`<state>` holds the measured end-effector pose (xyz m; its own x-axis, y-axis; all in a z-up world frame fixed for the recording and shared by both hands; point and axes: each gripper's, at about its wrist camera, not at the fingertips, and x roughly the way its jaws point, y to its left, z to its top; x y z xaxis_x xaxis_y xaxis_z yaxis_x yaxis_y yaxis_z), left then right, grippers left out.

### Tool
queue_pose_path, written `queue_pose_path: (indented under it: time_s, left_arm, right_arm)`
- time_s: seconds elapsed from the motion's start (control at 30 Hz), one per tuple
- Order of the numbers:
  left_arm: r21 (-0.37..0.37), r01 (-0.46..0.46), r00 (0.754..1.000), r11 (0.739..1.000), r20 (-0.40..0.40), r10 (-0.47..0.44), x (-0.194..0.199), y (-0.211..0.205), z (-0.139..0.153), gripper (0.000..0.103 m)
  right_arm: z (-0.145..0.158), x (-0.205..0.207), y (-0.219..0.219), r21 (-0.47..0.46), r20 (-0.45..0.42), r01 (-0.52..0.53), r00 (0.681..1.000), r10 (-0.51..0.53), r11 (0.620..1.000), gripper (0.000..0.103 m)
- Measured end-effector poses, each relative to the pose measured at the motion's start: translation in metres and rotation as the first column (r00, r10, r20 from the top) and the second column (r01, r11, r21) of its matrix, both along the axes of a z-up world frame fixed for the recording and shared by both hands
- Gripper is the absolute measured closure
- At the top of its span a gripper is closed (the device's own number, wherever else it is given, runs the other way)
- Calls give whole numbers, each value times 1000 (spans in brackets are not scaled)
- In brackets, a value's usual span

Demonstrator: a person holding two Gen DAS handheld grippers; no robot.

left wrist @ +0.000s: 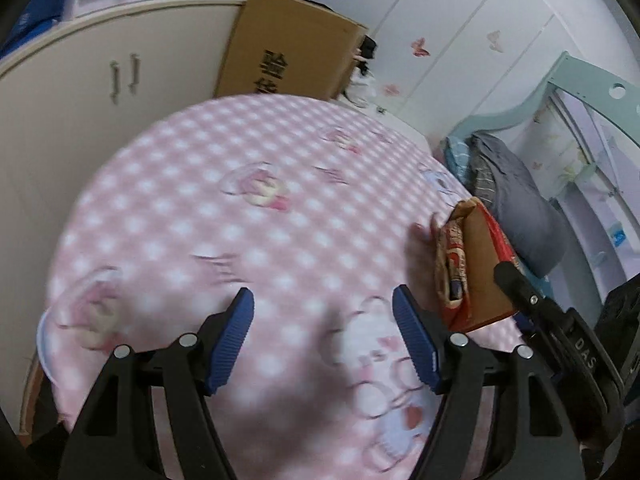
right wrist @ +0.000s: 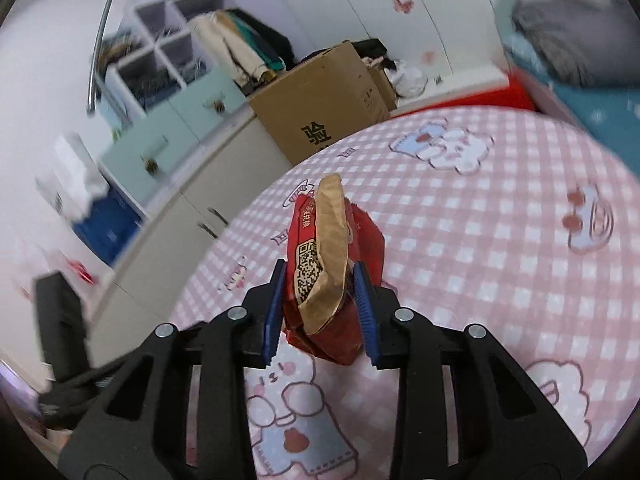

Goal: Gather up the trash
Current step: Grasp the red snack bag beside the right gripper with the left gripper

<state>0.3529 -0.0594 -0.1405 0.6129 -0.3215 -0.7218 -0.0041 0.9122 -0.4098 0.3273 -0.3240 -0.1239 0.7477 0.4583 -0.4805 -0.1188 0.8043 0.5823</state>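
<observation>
Bedspread (left wrist: 224, 216), pink-and-white checked with cartoon animal prints, fills the centre and lower part of both views. Cream cabinet doors (left wrist: 80, 120) with paired handles occupy the left of the left wrist view. White wardrobe panels (right wrist: 400, 12) bearing butterfly stickers run across the top of the right wrist view. Cardboard box (right wrist: 320, 100), brown with black printed characters, stands beyond the far edge of the bedspread, at upper centre in both views. Shelf unit (right wrist: 176, 40) with open cubbies and pale green drawers appears at upper left of the right wrist view. Grey bedding (left wrist: 516, 208) is heaped at the right of the left wrist view, under a pale green frame.

Left gripper (left wrist: 324, 336), at lower centre of its own view, has blue ribbed pads set wide apart with only bedspread between them.

Right gripper (right wrist: 320, 312), at lower centre of its own view, has its jaws drawn narrow and clamped on the crumpled red snack packet (right wrist: 336, 272), whose brown inner lining and QR code face the camera. In the left wrist view the packet sits at centre right, above the bedspread.
</observation>
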Motion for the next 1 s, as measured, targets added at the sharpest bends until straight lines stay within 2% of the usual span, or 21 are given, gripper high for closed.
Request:
queue_pose_path:
  time_s: [0.17,0.27,0.47,0.57,0.6,0.7,0.8,0.87,0.93,1.0]
  left_arm:
    - [-72,27,999,997,-24,-29,8,-33,-10,32]
    - [-111,52,998,992,-14,-54,9,-48,-12,32]
    - [-28,26,999,999,25,-25,9,-64,-6,32]
    - [-80,36,995,996,93,-28,3,-54,3,32]
    - [-76,38,993,996,112,-29,1,-54,6,32]
    - [2,76,990,997,116,-75,4,-66,8,32]
    - [36,80,986,996,144,-84,4,-73,8,32]
    - [41,107,984,993,138,-111,8,-76,7,36]
    - [14,131,982,991,137,-132,4,-77,7,40]
    - [54,133,978,990,157,-140,1,-80,9,43]
  right_arm:
    - [-18,-3,-35,249,-54,-5,998,19,969,72]
    - [-23,-6,-43,302,-70,-5,997,27,953,72]
    - [-26,-10,-45,296,-75,4,997,19,955,73]
    - [-27,-10,-47,295,-77,7,997,16,956,73]
    - [-26,-10,-47,293,-77,3,997,20,956,73]
    - [-25,-9,-45,285,-77,-1,997,24,958,73]
    - [-22,-8,-40,259,-79,3,997,18,966,73]
    - [-22,-8,-39,256,-85,-1,996,24,967,73]
    - [-21,-8,-38,249,-85,4,996,18,969,73]
    - [-19,-7,-35,244,-83,-2,996,23,970,74]
